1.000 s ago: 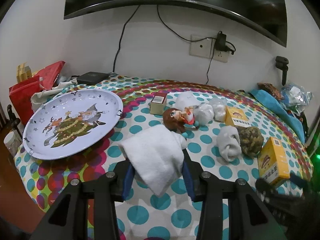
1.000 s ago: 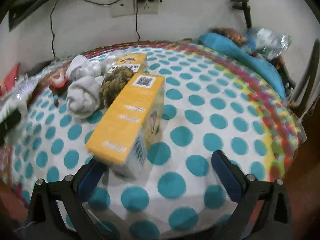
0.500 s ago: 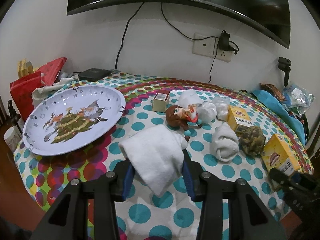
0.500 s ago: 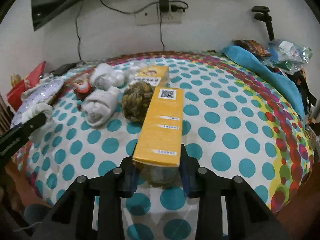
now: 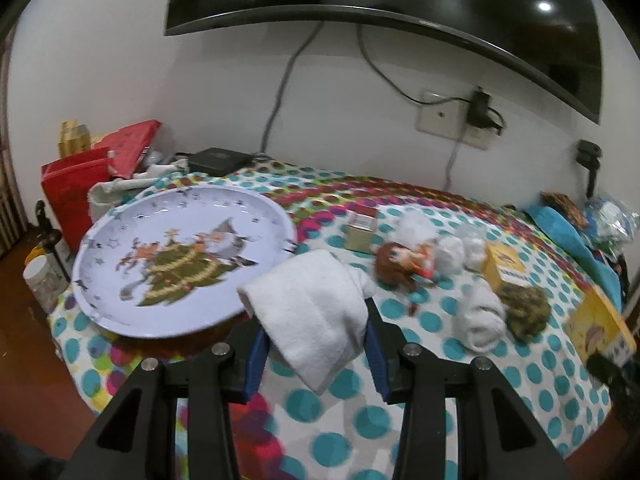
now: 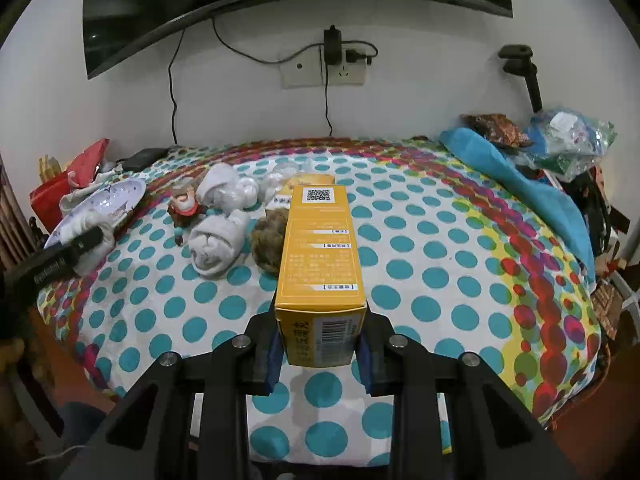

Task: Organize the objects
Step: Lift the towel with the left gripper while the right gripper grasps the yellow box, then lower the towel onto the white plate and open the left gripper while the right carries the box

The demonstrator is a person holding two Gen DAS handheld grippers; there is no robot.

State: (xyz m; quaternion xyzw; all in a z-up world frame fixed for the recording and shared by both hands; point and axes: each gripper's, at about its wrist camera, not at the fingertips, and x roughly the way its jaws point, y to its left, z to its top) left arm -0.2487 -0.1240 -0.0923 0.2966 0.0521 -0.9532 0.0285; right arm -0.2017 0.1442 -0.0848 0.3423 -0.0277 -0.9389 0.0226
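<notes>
The left gripper (image 5: 314, 350) had its jaws clamped on a folded white towel (image 5: 310, 312), pinched low so the free fold stood up between the blue pads, carried clear of the tabletop (image 5: 336, 412) beside the Christmas-tree plate (image 5: 176, 264) that lay toward the tabletop's left edge; the plate looked the likely place to gather things. The right gripper (image 6: 318, 354) had its jaws closed on the barcode end of a long yellow box (image 6: 322, 256), held level and pointing toward the far edge, a grip on the narrow sides that should keep the light carton from twisting. Beyond the box, near the middle of the polka-dot tabletop, lay a rolled white sock (image 6: 214, 246), a brown knitted ball (image 6: 270, 242), a small red-dressed doll (image 6: 184, 206) and a second yellow box (image 5: 504, 266), all close together and not yet sorted.
</notes>
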